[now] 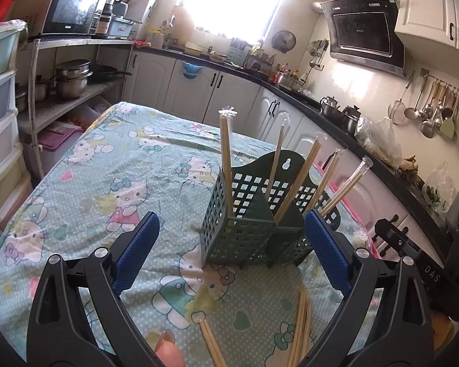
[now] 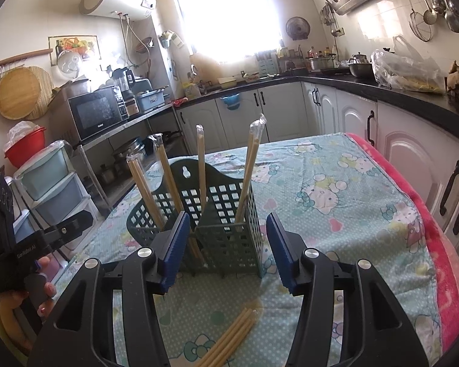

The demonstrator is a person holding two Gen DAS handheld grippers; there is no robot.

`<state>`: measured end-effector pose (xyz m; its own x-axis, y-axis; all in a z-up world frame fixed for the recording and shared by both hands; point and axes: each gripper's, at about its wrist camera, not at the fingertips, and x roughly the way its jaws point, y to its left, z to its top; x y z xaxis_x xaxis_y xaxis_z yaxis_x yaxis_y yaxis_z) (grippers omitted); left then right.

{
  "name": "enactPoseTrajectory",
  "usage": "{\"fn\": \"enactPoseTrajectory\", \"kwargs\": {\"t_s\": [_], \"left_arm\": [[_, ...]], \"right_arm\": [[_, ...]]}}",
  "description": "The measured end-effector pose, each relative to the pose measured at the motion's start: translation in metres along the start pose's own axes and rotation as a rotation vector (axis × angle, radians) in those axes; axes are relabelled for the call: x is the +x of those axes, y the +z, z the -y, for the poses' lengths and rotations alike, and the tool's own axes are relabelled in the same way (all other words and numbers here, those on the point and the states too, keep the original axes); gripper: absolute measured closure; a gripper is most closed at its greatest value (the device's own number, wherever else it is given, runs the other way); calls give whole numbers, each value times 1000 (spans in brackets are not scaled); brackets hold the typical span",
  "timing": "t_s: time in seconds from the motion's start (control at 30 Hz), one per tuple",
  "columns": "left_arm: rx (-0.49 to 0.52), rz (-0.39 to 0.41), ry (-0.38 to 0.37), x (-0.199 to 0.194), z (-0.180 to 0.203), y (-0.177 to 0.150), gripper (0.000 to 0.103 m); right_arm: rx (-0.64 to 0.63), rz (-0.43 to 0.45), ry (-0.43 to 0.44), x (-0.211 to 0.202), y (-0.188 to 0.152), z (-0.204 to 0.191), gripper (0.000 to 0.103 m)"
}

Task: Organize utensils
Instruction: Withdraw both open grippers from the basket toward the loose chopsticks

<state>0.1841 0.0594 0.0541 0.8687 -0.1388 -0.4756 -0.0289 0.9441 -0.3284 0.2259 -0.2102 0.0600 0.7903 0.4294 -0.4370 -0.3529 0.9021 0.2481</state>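
A dark green perforated utensil holder stands on the Hello Kitty tablecloth. Several wrapped pairs of wooden chopsticks stand upright or leaning in its compartments. More wrapped chopsticks lie flat on the cloth close to me. My left gripper is open and empty, just in front of the holder. My right gripper is open and empty, its fingers close to the holder's near wall.
White cabinets and a black counter run along the back and right. A metal shelf with pots and a microwave stands left. Plastic drawers sit at the left edge. A pink blanket edge borders the table.
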Motion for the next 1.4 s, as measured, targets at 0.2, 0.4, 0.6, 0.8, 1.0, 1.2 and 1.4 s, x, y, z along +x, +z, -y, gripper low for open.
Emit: {"fn": "enactPoseTrajectory", "kwargs": {"t_s": [0.2,0.4,0.6,0.8,1.0,1.2,1.4], "left_arm": [[0,-18,10,-3,-3,-10,15],[-4,-45,17,-2,-7,-20,15],[-6,-62,23,-3,-10,-29,15],[4,-82,35,-3,-10,-36,15],[2,-107,37,0,-13,-44,15],[12,-130,44,2,-13,-52,15],[21,-159,41,5,-11,-61,15]], "right_arm": [[-5,-31,-3,-2,-12,1,53],[-11,-54,-7,-4,-21,0,53],[-21,-74,-8,-5,-30,-2,53],[-29,-95,-4,-4,-35,-4,53],[-36,-118,-1,-1,-43,-5,53],[-37,-143,2,1,-52,-4,53],[-40,-161,5,2,-58,-4,53]]}}
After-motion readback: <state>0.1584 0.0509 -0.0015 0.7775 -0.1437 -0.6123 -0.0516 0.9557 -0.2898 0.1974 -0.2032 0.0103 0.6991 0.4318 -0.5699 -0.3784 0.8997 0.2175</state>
